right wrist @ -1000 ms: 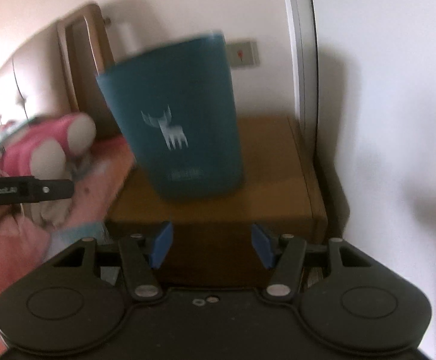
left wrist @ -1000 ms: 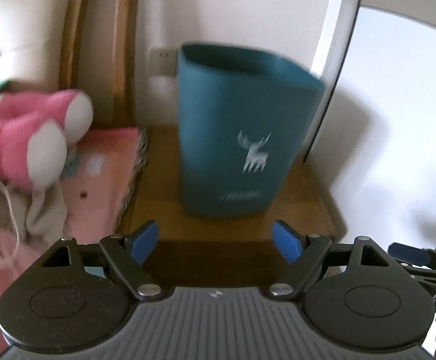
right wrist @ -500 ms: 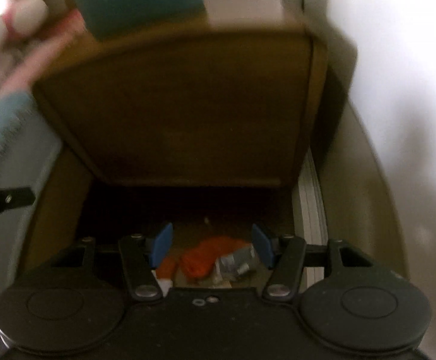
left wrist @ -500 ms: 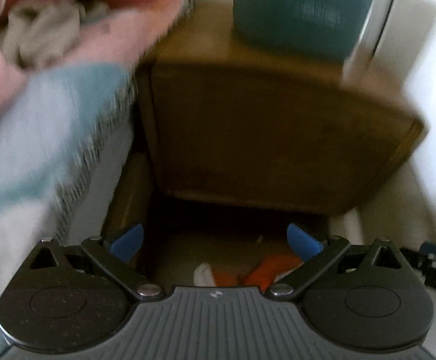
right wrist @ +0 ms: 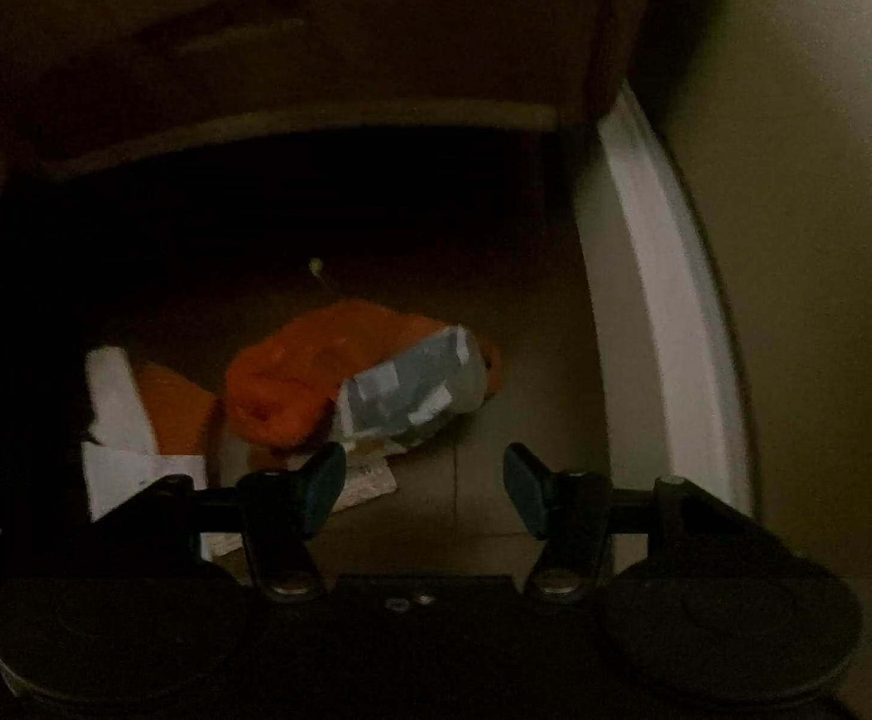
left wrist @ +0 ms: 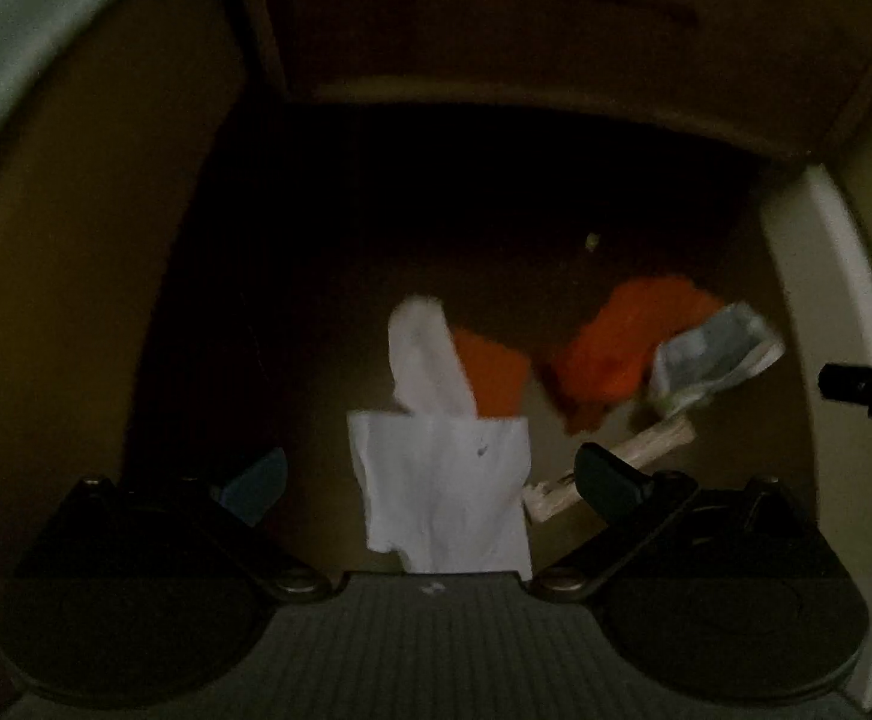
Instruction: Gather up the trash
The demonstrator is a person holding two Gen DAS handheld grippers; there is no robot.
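A small heap of trash lies on the dim floor below a wooden nightstand [left wrist: 496, 18]. A white paper tissue [left wrist: 442, 480] is nearest, lying on the floor in the gap of my left gripper [left wrist: 430, 477], which is open wide and not touching it. Right of it are a crumpled orange wrapper [left wrist: 622, 342], a silver-grey wrapper [left wrist: 712, 354] and a pale paper strip [left wrist: 652, 447]. My right gripper [right wrist: 424, 487] hangs open over bare floor. Just beyond its left finger lie the orange wrapper [right wrist: 292, 378] and the silver-grey wrapper [right wrist: 418, 384].
The nightstand [right wrist: 316, 60] overhangs the far side, with dark shadow beneath it. A white skirting board [right wrist: 664, 276] and a wall close off the right. A pale bed edge [left wrist: 28, 30] curves along the left. Part of the right gripper [left wrist: 868, 387] shows at the right edge.
Both grippers have dropped from the level of the teal bin on the nightstand to the floor and tilted downward. The trash now fills the views. The left jaws have spread wider.
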